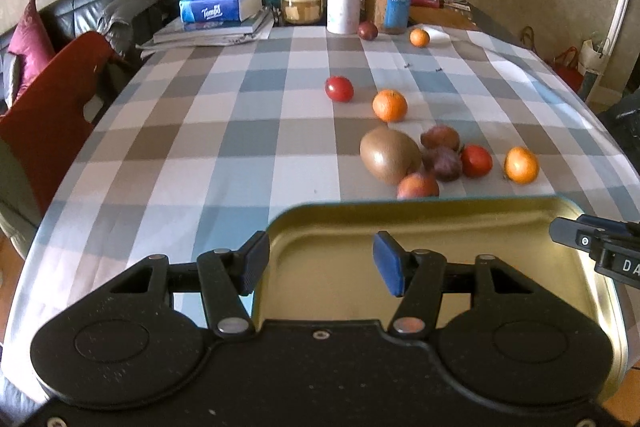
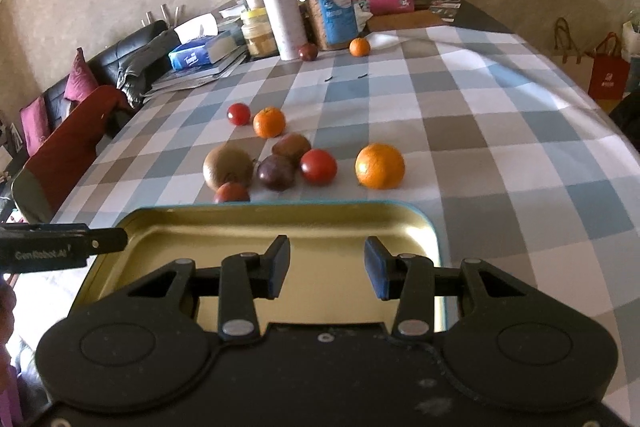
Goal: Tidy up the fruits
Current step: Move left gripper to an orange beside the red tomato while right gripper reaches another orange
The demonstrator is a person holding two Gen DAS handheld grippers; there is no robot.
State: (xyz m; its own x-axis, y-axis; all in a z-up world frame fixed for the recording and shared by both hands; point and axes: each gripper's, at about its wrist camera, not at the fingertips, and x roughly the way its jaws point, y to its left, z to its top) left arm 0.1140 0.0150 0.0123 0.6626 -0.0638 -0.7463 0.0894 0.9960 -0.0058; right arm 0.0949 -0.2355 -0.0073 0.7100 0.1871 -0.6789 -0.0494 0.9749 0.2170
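The left tongs (image 1: 320, 263) and the right tongs (image 2: 327, 267) both stand wide apart and hold nothing, above an empty golden metal tray (image 1: 440, 215) with rounded corners on the checked bench (image 1: 200, 131). Only the left wrist view shows the right tool's letters "DA"; only the right wrist view shows "GenRobot.AI" on the left tool. Beyond the tray lie the fruits: a smooth brown kiwi (image 1: 390, 155), dark plums (image 1: 442, 163), a red tomato (image 1: 476, 161) and an orange (image 1: 521, 165). At the far end, a blue tissue pack (image 1: 218, 9) reads "Tempo".
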